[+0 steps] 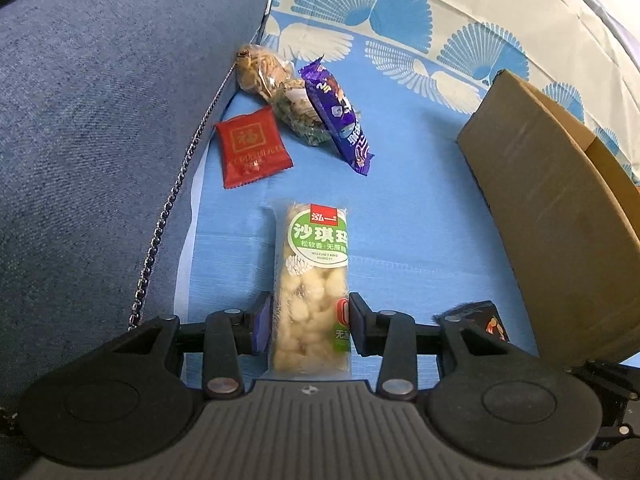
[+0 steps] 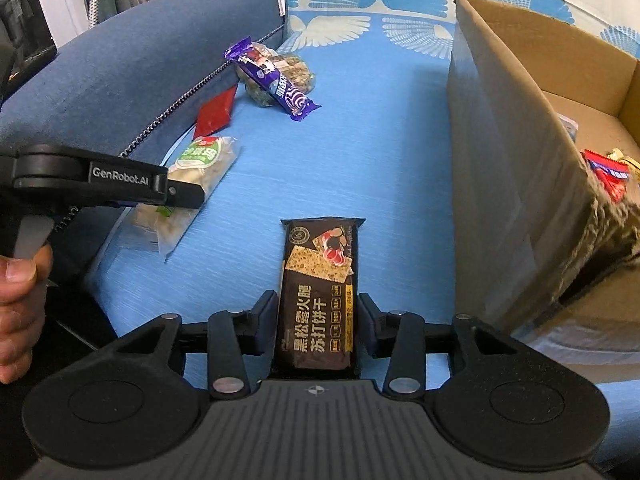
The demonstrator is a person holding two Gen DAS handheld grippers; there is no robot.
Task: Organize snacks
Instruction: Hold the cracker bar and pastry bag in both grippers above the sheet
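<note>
Both tongs straddle packets, seemingly unclamped: left gripper (image 1: 308, 322) around the rice bar (image 1: 312, 280), right gripper (image 2: 317, 322) around the crackers (image 2: 318, 300), bound for the box (image 2: 520, 184) at right.

Left black plastic two-finger gripper (image 1: 309, 326) is showing a grey ribbed centre plate w/ a small round crosshair mark, 2 big round black housings either side, each w/ a shallow circular recess. Linkage bars are carrying silver rivets at pivots; finger pads are looking blue-purple. Right black plastic two-finger gripper (image 2: 318, 322) is showing same build: ribbed grey plate, crosshair mark, silver rivets, dark pads. From the right wrist cam, the left unit's side is reading "GenRobot.AI" in white lettering, a pale grey trigger-like lever hanging below, w/ the person's bare left hand (image 2: 20, 304) showing a thumbnail
</note>
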